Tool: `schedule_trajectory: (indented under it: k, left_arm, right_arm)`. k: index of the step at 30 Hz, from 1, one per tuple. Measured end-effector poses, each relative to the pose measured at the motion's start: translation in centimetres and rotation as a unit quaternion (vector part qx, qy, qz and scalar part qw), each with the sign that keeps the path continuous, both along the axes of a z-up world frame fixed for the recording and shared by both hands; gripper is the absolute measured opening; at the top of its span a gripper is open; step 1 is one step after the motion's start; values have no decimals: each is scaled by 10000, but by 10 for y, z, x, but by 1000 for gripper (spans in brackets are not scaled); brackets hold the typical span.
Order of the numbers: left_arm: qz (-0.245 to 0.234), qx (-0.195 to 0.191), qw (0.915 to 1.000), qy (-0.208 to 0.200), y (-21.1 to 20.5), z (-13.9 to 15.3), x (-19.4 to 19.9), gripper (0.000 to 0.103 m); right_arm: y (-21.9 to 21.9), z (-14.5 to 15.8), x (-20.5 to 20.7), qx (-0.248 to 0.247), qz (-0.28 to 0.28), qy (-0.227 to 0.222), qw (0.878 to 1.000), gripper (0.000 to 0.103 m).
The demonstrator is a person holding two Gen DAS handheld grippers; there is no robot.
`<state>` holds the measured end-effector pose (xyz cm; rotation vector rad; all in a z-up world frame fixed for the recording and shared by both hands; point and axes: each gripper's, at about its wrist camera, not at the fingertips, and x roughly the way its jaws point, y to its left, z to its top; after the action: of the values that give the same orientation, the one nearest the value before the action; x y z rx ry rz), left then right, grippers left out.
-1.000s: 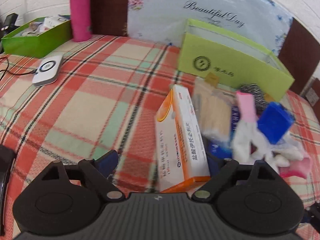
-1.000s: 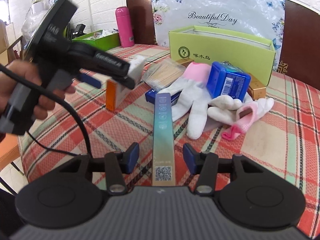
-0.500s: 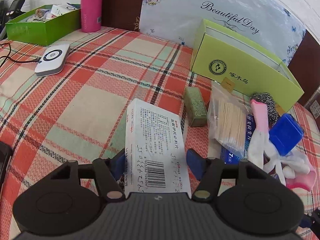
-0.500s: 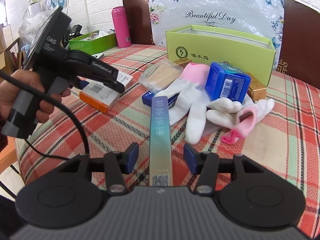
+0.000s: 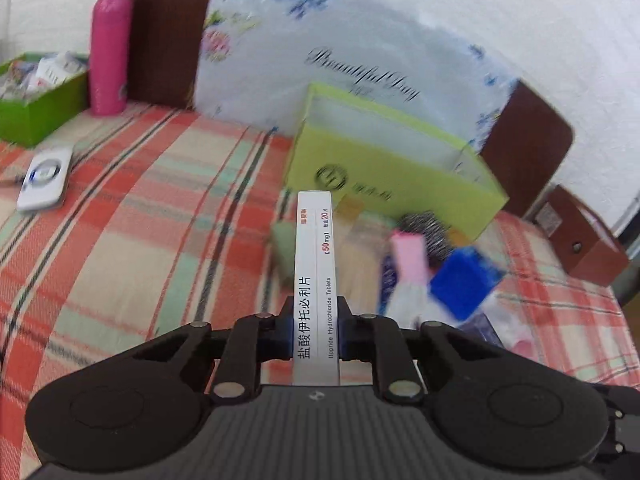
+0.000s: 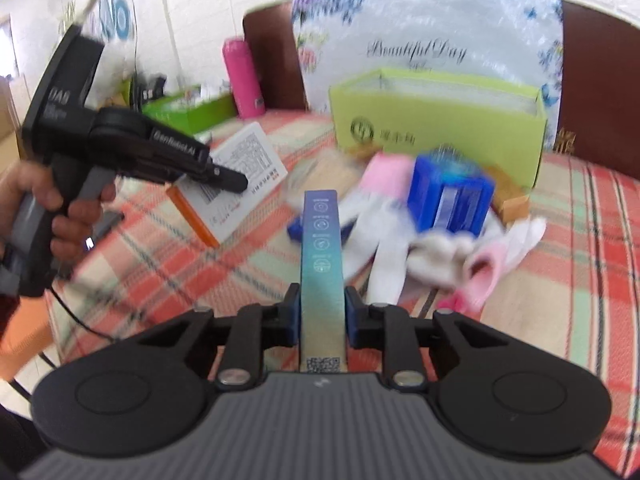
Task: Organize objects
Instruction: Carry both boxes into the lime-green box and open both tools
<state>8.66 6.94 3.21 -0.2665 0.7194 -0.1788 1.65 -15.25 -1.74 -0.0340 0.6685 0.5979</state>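
The left gripper [image 5: 316, 334] pinches a white tablet box [image 5: 316, 276] on its narrow edge, both blue pads pressed flat against the box's broad faces, so the printed spine points straight ahead and clear of the cloth. From the right wrist view the same left gripper [image 6: 224, 176] appears held level in the person's left hand [image 6: 60, 216], with the orange-ended tablet box [image 6: 236, 176] tilted in its jaws above the table. The right gripper [image 6: 322, 316] is clamped on a slim blue-to-teal gradient box [image 6: 322, 256], also edge-up, its QR code at the near end.

Just past both held boxes lies a loose heap on the plaid tablecloth [image 5: 132, 240]: white gloves with pink cuffs [image 6: 400, 240], a blue plastic box [image 6: 450, 196] resting on them, a clear bag of toothpicks [image 6: 324, 172] and a steel scouring pad [image 5: 424, 226]. The heap sits between the grippers and the yellow-green box [image 5: 384, 172], which stands open at the top; its contents cannot be made out through the blur.

Farther left, a white device [image 5: 44, 180] lies flat on the cloth. At the far edge a pink bottle [image 5: 108, 52] stands upright just beside a green tray [image 5: 36, 108] holding assorted small packets. A floral bag [image 5: 340, 56] leans behind the yellow-green box.
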Motion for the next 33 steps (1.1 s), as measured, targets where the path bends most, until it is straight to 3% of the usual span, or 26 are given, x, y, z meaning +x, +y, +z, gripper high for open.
schedule_trajectory:
  k: [8,14,18,22,25,33]
  left_arm:
    - [-648,-7,9928,-1010,-44,70,28,18]
    - [-706,-94,9916,-1082,-66,86,89,18]
    - [-577,-146,9928,-1040,-71,84,129,18]
    - [-511,11,9941,-957,-75,74,161,18]
    - [-476,132,9951,-862,-76,64,182,18]
    - [-339,275,9967,-680,-79,30,222,19]
  right_arm:
    - [-17,72,52,290,-396,-743,9960,21]
    - [-35,102,127,107,-962,-1000,9903,21]
    - [-32,96,181,-155,-1173,-1002,9879,21]
    - [-25,72,227,-644,-1416,-1088,9818,21]
    - [-17,54,251,-949,-1394,-1181,9786,21]
    - [-12,16,291,-1157,-1379,-857,9799,22]
